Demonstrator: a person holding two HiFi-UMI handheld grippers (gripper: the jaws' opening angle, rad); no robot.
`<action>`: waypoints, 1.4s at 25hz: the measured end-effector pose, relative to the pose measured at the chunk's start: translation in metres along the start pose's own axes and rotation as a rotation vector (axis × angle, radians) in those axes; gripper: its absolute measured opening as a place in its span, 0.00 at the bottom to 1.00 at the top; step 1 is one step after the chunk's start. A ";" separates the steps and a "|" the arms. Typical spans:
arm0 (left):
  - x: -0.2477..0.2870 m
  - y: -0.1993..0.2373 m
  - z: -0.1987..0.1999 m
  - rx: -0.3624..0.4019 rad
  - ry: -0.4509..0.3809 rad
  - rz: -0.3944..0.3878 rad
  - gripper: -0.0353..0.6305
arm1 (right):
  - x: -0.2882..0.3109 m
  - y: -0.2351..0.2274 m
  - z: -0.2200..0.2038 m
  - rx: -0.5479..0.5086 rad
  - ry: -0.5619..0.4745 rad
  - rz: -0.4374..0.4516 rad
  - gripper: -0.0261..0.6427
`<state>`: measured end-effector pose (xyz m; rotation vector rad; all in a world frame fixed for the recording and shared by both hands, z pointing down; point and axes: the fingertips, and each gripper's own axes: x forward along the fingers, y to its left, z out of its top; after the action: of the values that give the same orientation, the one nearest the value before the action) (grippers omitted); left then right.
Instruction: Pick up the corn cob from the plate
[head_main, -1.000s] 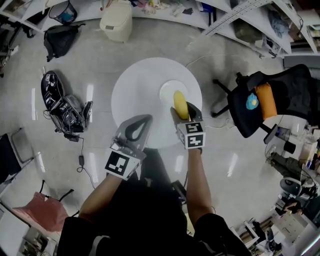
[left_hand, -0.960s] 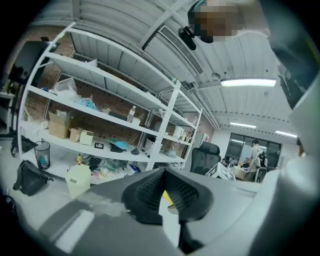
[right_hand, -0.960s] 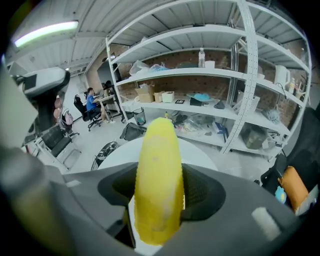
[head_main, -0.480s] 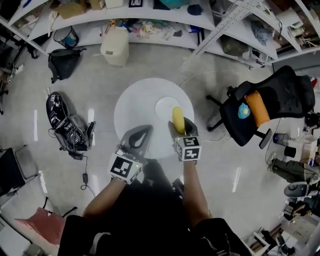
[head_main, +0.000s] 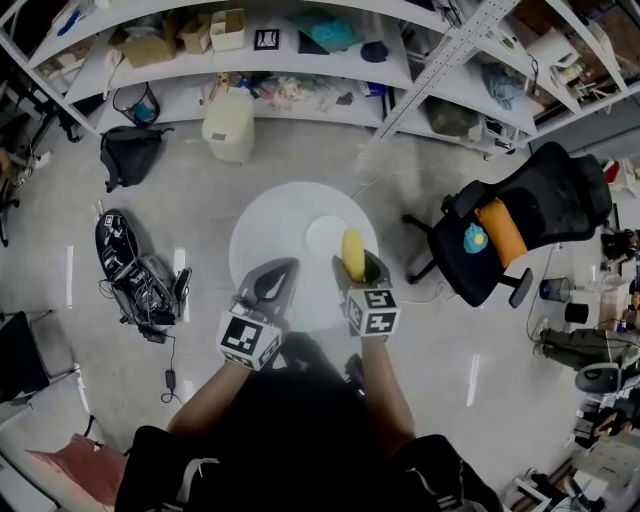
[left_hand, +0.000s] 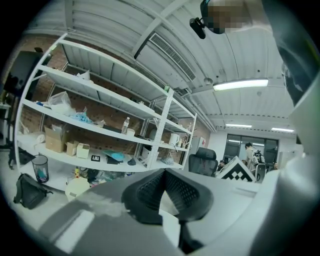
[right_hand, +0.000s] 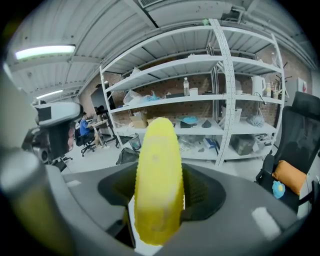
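The right gripper (head_main: 354, 268) holds the corn cob (head_main: 352, 250) tight between its two jaws. The cob sticks out far past the jaw tips, and only its back part is held. The left gripper (head_main: 274, 284) is just beside it. Its jaws are closed together with nothing in them. The plate (head_main: 322, 236) lies down below, just ahead of the right gripper's tips, on the round white table (head_main: 265, 215). Nothing is on it.

What could go wrong? The cob looks round and slippery, and a lot of it hangs out in front. If the jaws loosen a little, or the gripper tips down or jerks, the cob could slide out forward. It is up off the table, so it could fall, bounce off the plate and roll to the floor (head_main: 180, 190). The left gripper is close too, and a bump from it could knock the cob loose.

A second ago the cob hid part of the plate. Now nearly the whole plate shows past the cob's tip. The table looks smaller and farther below both grippers, so both have gone up. The right jaws grip the cob the same way as before.
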<state>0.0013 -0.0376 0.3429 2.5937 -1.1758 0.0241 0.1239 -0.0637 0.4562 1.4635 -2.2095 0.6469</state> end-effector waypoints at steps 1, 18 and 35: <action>-0.001 -0.001 0.001 0.001 -0.002 -0.003 0.06 | -0.003 0.002 0.002 0.000 -0.007 0.000 0.43; -0.016 -0.012 0.026 0.030 -0.042 -0.035 0.06 | -0.067 0.029 0.058 -0.015 -0.196 -0.004 0.43; -0.024 -0.010 0.033 0.048 -0.057 -0.052 0.06 | -0.116 0.055 0.072 0.060 -0.362 0.017 0.43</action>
<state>-0.0103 -0.0228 0.3055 2.6830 -1.1392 -0.0327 0.1090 -0.0013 0.3236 1.7068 -2.4907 0.4872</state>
